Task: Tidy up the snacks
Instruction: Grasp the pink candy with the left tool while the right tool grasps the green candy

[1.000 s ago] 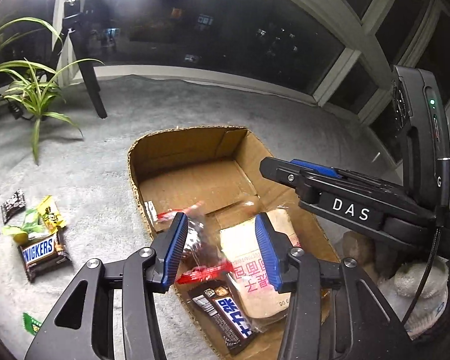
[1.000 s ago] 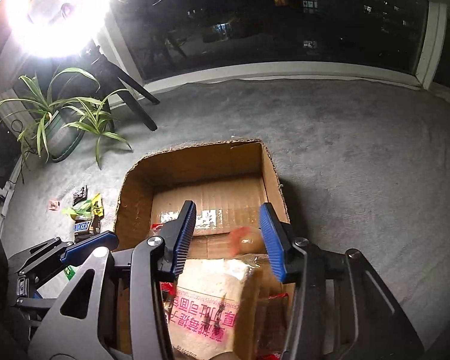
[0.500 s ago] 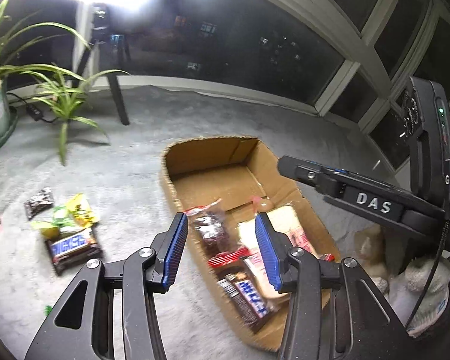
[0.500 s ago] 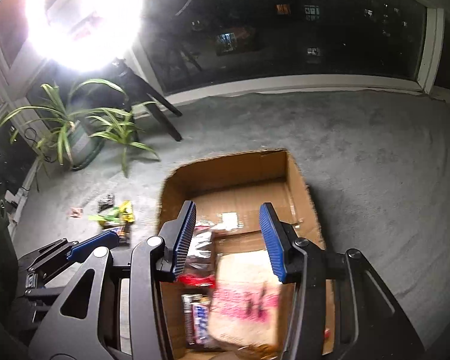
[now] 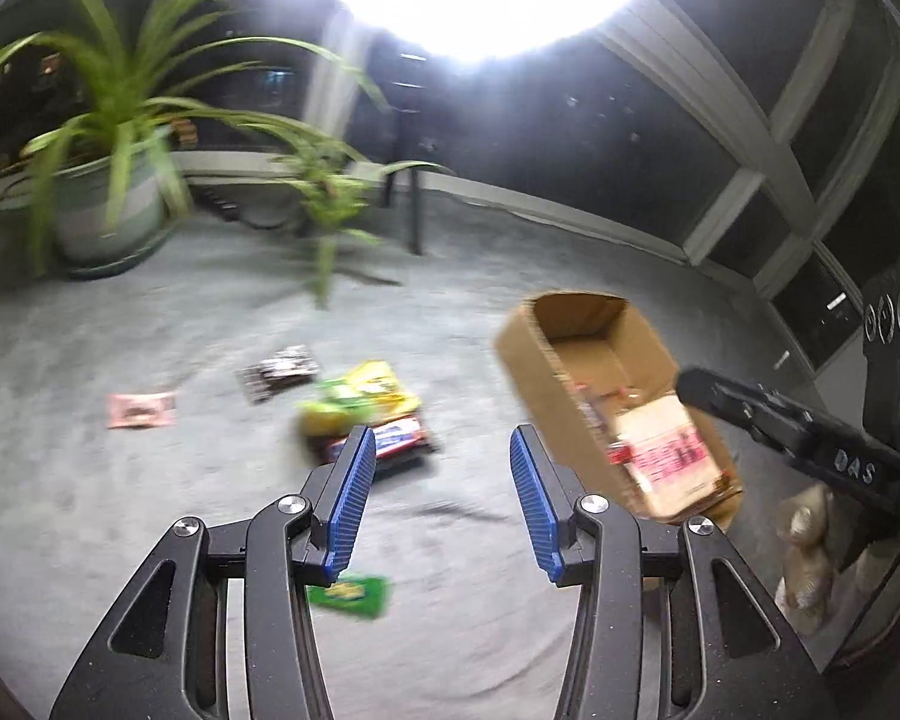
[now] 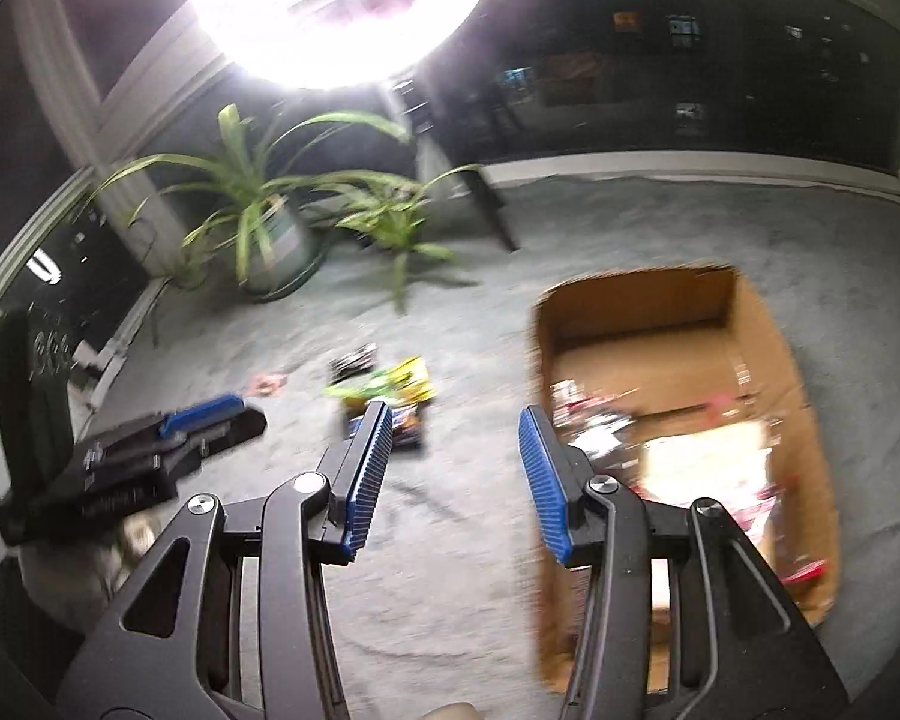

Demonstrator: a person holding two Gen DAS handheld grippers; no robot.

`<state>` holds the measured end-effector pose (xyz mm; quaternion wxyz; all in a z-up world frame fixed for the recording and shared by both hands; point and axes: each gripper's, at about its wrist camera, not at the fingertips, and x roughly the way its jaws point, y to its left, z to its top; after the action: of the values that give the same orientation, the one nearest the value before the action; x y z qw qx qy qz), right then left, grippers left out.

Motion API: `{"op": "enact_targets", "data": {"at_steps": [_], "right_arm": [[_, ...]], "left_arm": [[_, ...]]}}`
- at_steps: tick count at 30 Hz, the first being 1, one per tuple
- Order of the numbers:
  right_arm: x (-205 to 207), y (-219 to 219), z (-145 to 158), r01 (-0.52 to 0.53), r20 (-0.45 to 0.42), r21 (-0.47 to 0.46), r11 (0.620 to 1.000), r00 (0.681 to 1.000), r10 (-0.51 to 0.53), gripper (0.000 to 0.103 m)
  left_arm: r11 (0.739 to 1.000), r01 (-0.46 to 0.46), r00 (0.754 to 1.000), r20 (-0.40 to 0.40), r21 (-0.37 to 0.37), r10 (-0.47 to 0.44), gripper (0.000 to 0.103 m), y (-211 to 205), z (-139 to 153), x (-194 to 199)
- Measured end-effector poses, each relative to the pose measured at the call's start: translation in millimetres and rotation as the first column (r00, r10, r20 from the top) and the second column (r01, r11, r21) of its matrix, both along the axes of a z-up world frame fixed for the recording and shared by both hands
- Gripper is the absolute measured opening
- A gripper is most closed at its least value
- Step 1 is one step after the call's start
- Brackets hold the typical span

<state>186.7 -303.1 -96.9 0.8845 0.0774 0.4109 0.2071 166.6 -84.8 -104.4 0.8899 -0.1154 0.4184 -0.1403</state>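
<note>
- The cardboard box [image 5: 594, 360] lies open on the grey carpet [image 5: 150, 510], right of the loose snacks. Its long axis runs away from the cameras, toward the dark windows.
- In the right wrist view the box [image 6: 678, 312] is cut off at its near end by the gripper's arm. The packets inside are blurred; a pale packet with pink print [image 5: 666, 450] is the only one easy to pick out.
- A small pile of loose snacks [image 5: 366, 414] sits on the carpet left of the box: yellow and green wrappers on a dark bar whose lettering is too smeared to read.
- A dark packet [image 5: 279, 369] and a pink packet [image 5: 141, 410] lie further left, apart from the pile.
- A green packet [image 5: 354, 594] lies nearest, partly hidden behind the left finger.
- The left gripper [image 5: 438, 504] has its jaws parted with nothing between them.
- The right gripper [image 6: 450, 480] likewise stands apart and empty, over bare carpet.
</note>
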Motion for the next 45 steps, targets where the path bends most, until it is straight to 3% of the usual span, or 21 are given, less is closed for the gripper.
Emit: {"op": "enact_targets", "data": {"at_steps": [8,16,25,34,41,45], "right_arm": [[-5.4,47.2,-28.6,-0.07,-0.086,0.048,0.996,0.994,0.074,0.046],[-7.0,88.2,-57.9,-0.145,-0.152,0.027,0.989,0.977,0.147,0.046],[2.1,107.6,-82.2,-0.165,-0.214,0.018,0.986,0.963,0.165,0.046],[14.7,103.4,-94.8,-0.145,-0.246,0.022,0.989,0.958,0.146,0.046],[21.0,105.8,-100.5,-0.147,-0.26,0.03,0.989,0.954,0.15,0.046],[21.1,112.4,-101.1,-0.173,-0.254,0.019,0.985,0.952,0.172,0.046]], "left_arm": [[0.996,-0.091,0.996,-0.02,0.012,0.092,0.045,88.2,-4.0,-4.2],[0.998,-0.057,0.997,-0.052,0.035,0.059,0.045,145.4,-12.1,18.9],[0.997,0.079,0.988,-0.133,0.024,-0.075,0.045,147.9,-42.2,71.8],[0.994,0.104,0.967,-0.23,-0.032,-0.109,0.045,146.5,-77.9,106.1],[0.982,0.188,0.949,-0.262,0.027,-0.175,0.043,132.9,-91.0,97.8],[0.959,0.253,0.944,-0.248,0.126,-0.217,0.043,116.2,-91.2,81.3]]}}
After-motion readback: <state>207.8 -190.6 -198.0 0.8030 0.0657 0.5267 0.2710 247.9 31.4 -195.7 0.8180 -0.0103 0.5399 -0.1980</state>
